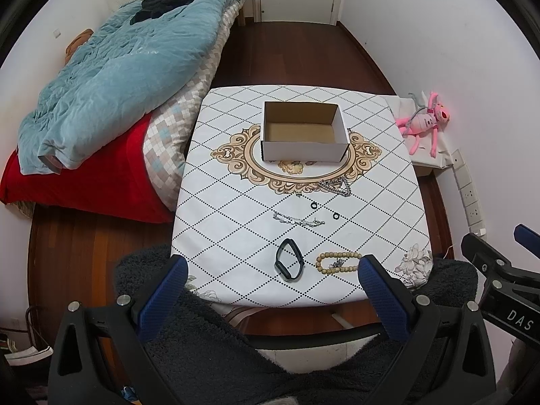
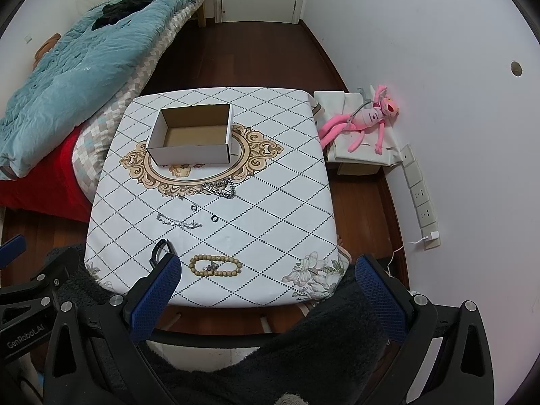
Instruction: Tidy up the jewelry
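Two grippers, left (image 1: pixel 272 270) and right (image 2: pixel 266 270), hang wide apart and hold nothing, short of the table's (image 1: pixel 388 168) near edge. Box (image 1: pixel 305 131) sits open at the far middle. Before it lie chain (image 1: pixel 335 185), two rings (image 1: pixel 314 205), bracelet (image 1: pixel 298 220), band (image 1: pixel 289 264) and beads (image 1: pixel 337 263) (nearest the edge).

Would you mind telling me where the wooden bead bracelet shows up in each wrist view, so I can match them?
Left wrist view: the tan wooden bead bracelet lies near the table's front edge, lower right of centre, beside the black wristband.
Right wrist view: the bracelet lies lower left of centre.
Shared landmark: the open white cardboard box behind it.
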